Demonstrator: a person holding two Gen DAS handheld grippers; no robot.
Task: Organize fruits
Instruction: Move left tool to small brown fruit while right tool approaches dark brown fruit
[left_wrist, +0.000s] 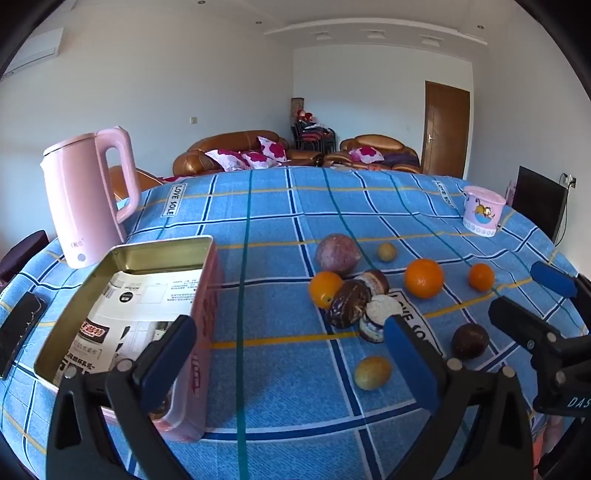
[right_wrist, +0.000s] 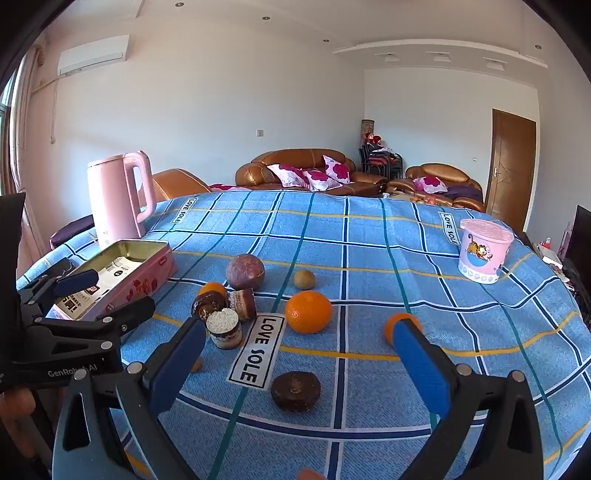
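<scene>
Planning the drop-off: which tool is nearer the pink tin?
Left. The left tool hangs open at the pink tin, one finger over it; the right tool is open over the fruit, well away.

Both claws, left claw (left_wrist: 288, 354) and right claw (right_wrist: 299, 354), show black frames, blue pads, silver screws, perhaps "GenRobot.AI" lettering.

**Room and surroundings**

White walls (right_wrist: 207, 92); stepped white ceiling (right_wrist: 424, 29) with recessed spotlights. Air conditioner (right_wrist: 94, 54) was mounted high on the left wall. Brown leather sofas (right_wrist: 295, 162) with pink-flowered cushions (right_wrist: 334, 170) stood against the far wall, dark chairs (right_wrist: 380, 158) in the corner. Wooden door (right_wrist: 511, 166) was closed at right. Daylight entered from the left.
</scene>
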